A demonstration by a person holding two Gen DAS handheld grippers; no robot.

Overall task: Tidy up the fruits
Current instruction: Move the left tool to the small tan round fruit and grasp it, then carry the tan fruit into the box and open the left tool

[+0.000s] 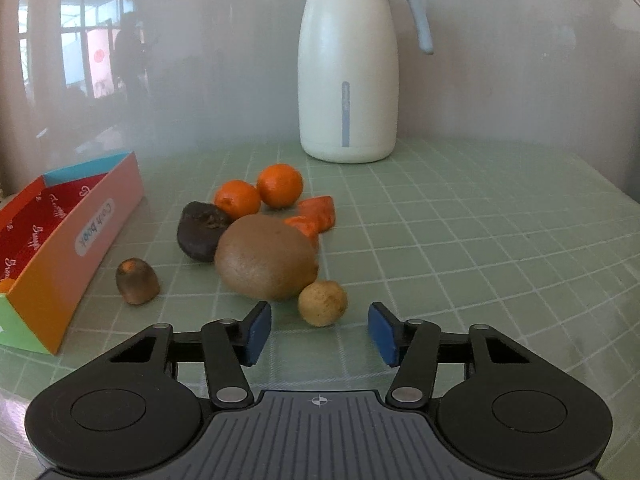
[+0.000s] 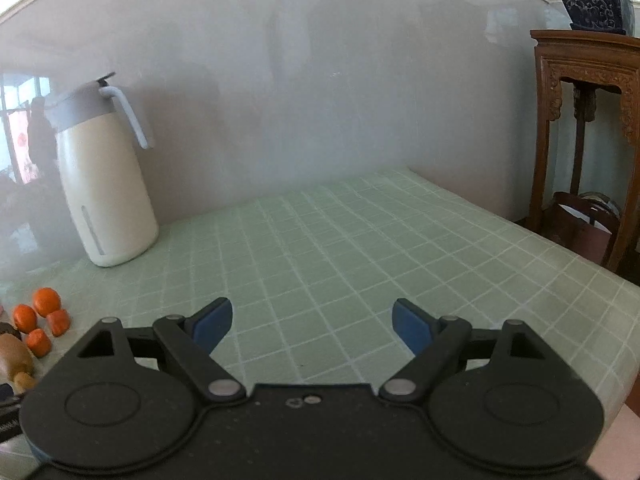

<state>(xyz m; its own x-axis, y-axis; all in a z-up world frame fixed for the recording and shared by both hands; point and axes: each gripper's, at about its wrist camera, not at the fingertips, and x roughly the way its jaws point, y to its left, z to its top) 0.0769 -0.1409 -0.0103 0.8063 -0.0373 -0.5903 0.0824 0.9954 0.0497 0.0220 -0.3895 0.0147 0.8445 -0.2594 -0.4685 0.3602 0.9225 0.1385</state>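
A pile of fruit lies on the green checked tablecloth [image 1: 460,248]: a large brown kiwi [image 1: 266,258], a small tan round fruit [image 1: 322,303], a dark wrinkled fruit [image 1: 202,230], two tangerines [image 1: 280,185], orange pieces [image 1: 316,214] and a small cut brown fruit [image 1: 137,281]. My left gripper [image 1: 320,330] is open, its blue pads on either side of the tan fruit and just short of it, not touching. My right gripper [image 2: 312,322] hangs open over bare cloth, with the tangerines [image 2: 46,302] and the kiwi [image 2: 14,354] at its far left.
A colourful open cardboard box [image 1: 60,240] lies left of the fruit. A white thermos jug [image 1: 347,68] stands at the back against the wall. A carved wooden stand [image 2: 588,128] with a dark pot is past the table's right edge.
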